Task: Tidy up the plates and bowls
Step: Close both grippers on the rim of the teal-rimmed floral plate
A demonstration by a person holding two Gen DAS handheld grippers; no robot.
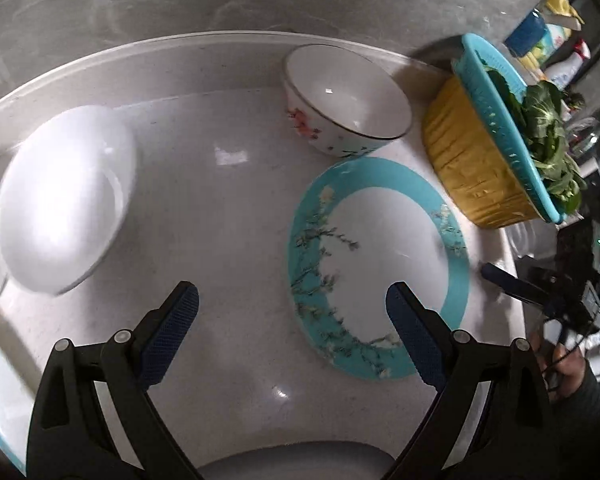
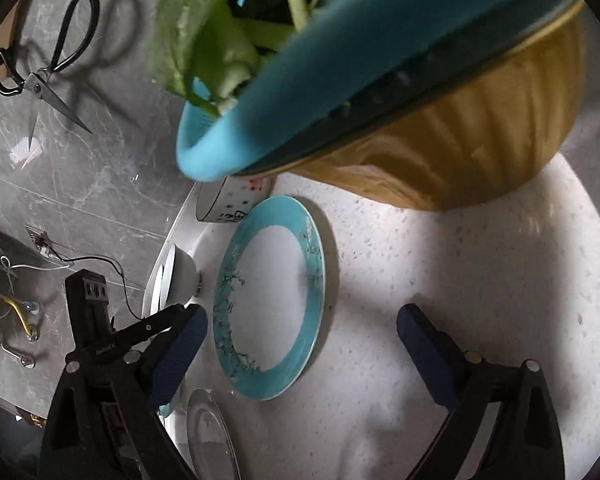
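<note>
Teal-rimmed plate (image 1: 376,268) lies flat on the white counter (image 1: 228,216), just in front of the floral bowl (image 1: 346,100). Glazed, stiff, slick, breakable, so take it by the rim edge. Left gripper (image 1: 292,312) and right gripper (image 2: 300,340) both spread wide, nothing between pads; right closing slightly. White bowl (image 1: 64,208) blurred; another plate at lower left is cut off — pattern unclear.
</note>
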